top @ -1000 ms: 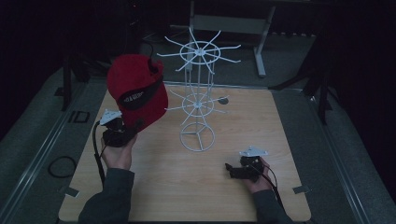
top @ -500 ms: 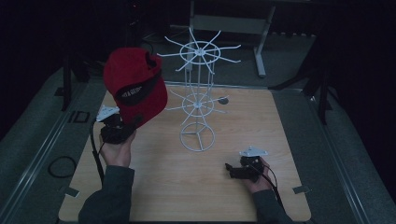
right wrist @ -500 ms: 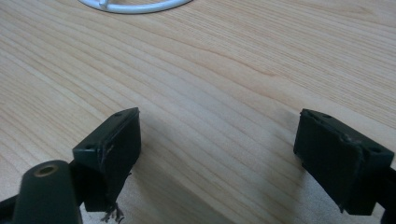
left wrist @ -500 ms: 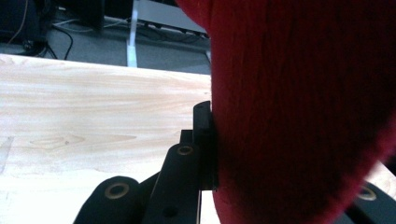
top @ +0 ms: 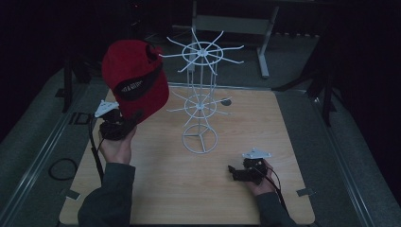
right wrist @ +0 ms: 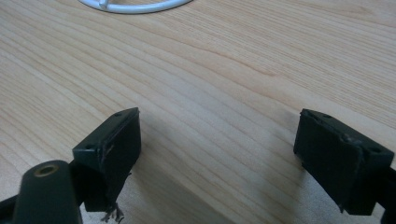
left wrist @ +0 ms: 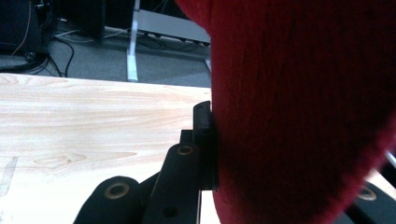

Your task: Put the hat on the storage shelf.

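Left claw (top: 126, 124) grasping the red cap (top: 135, 80), raised beside the wire rack (top: 200, 101); right claw (top: 235, 173) released, resting low

White wire rack (top: 200, 101) standing mid-table, spokes spread wide, bare wooden table (top: 156, 189) open from four to eight o'clock

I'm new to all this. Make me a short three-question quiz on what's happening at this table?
1. True or false: the red cap already hangs on the white wire rack.
2. Which gripper holds the cap? A) left gripper B) right gripper C) both
3. Fill in: the right gripper's jaws stand ____ over bare wood.

Key: 1. False; it is held up in the air, left of the rack. 2. A. 3. open.
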Tool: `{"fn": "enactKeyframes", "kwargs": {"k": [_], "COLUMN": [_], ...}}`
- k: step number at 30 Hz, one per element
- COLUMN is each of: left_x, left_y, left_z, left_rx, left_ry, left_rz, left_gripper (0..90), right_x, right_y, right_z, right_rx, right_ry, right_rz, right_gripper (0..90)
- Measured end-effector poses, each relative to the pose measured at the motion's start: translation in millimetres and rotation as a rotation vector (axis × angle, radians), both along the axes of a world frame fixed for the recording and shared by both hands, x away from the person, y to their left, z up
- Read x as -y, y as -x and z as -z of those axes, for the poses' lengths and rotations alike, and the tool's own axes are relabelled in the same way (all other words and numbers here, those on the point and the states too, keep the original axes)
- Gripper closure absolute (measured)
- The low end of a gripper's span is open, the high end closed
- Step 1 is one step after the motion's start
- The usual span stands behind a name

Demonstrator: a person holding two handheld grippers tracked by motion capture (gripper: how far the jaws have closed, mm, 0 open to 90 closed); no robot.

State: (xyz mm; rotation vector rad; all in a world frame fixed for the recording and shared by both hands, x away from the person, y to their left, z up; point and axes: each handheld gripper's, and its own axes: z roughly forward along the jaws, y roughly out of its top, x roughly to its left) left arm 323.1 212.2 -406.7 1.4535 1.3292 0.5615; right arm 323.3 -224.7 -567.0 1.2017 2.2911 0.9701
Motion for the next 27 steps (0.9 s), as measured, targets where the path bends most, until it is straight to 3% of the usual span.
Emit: {"fn": "enactKeyframes", "kwargs": {"k": [27], "left_x": [-3.6], "left_y": [0.9], "left_z": [-28.5], "left_rx": [0.064], "left_ry": [0.024], "left_rz": [0.006], "left_gripper": [85.2], "right_x": [0.1], "right_y": [0.0], "right_z": [-0.1], "right_rx": [-0.001], "right_ry": [0.0], "right_rz": [-0.001], "right_gripper": [14.7]}}
